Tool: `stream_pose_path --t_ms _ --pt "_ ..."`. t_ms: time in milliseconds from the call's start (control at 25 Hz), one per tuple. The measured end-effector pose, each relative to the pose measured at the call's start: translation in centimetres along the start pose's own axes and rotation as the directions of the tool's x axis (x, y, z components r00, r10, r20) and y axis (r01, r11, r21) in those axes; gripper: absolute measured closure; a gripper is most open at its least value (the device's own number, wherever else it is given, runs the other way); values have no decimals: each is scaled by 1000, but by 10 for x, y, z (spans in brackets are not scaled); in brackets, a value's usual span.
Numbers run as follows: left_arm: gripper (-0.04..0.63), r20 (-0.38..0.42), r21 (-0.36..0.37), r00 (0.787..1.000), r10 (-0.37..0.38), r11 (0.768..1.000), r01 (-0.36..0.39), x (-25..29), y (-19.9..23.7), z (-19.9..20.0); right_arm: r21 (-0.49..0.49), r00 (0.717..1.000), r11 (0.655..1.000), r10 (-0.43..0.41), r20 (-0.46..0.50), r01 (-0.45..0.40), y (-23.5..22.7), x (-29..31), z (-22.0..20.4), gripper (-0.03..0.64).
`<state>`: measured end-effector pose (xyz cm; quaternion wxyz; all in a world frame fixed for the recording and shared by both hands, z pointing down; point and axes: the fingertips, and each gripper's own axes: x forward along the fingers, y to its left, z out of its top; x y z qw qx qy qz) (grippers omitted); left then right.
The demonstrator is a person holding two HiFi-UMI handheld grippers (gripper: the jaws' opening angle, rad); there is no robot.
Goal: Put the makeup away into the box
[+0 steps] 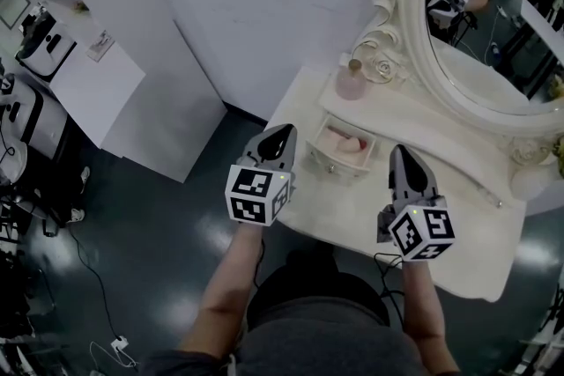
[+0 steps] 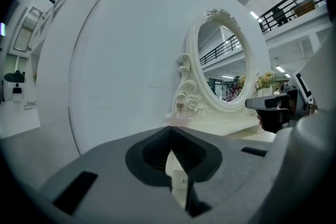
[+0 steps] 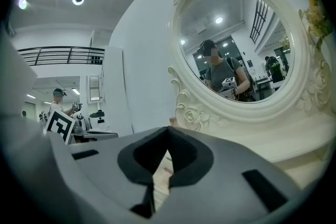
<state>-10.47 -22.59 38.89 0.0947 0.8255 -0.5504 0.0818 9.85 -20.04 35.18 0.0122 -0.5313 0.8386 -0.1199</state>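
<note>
We stand at a white tabletop (image 1: 352,209) with an oval mirror (image 1: 493,22) in a carved, cream frame at its back. A small white box (image 1: 330,164) sits on the tabletop, between the two claws and a little beyond them. It is open at the top, and pale pink makeup (image 1: 345,144) lies inside it. Behind the box, at the foot of the mirror frame, a pink bottle (image 1: 351,84) with a round stopper stands upright.

The left claw (image 1: 284,135) hangs over the left edge of the tabletop, just beside the box's left end, and points toward the mirror. Its own view shows the jaws together at the tips with nothing between them. Through the hollow behind the tips we see a bit of something white, too little to name.

The right claw (image 1: 398,152) is over the tabletop just to the right of the box and also points at the mirror. Its jaws meet at the tips as well, and they carry nothing. Something pale pink shows through the gap below them.

The two claws are well apart and neither touches the box. In the mirror we see a person reflected with one gripper. Pale flowers (image 3: 317,13) stand at the mirror's right side. Left of the tabletop, a white cabinet (image 1: 97,84) stands on a dark, shiny floor (image 1: 141,242).
</note>
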Motion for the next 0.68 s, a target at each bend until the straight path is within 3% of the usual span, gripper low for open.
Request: stream_pose_path --t_ms 480,680 --pt "589 18 -26 999 29 999 -28 -11 8 -1 -22 1000 1000 16 -4 -16 8 -1 -3 614" --pt "589 25 -36 1000 -9 999 10 -10 4 4 -29 1000 1000 11 -8 -11 8 -2 -3 614"
